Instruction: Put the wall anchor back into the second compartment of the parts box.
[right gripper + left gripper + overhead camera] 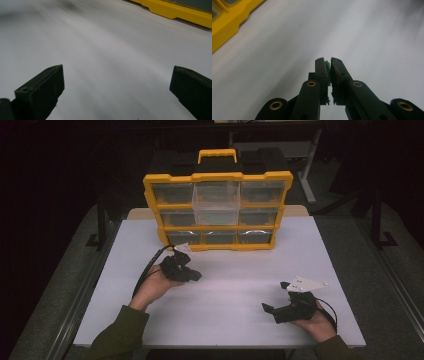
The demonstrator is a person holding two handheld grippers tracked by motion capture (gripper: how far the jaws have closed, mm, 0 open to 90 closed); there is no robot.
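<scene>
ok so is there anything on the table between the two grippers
No, in the high view the white table is bare between the left gripper and the right gripper. The yellow drawer organizer stands farther back.

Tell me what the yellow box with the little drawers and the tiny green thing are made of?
The yellow box looks like hard, smooth plastic with moulded edges and a handle. Its drawers seem to be clear plastic, since you can see through them. The tiny green thing is pinched in the left gripper; it looks thin, perhaps plastic, but too little shows to be sure.
</scene>
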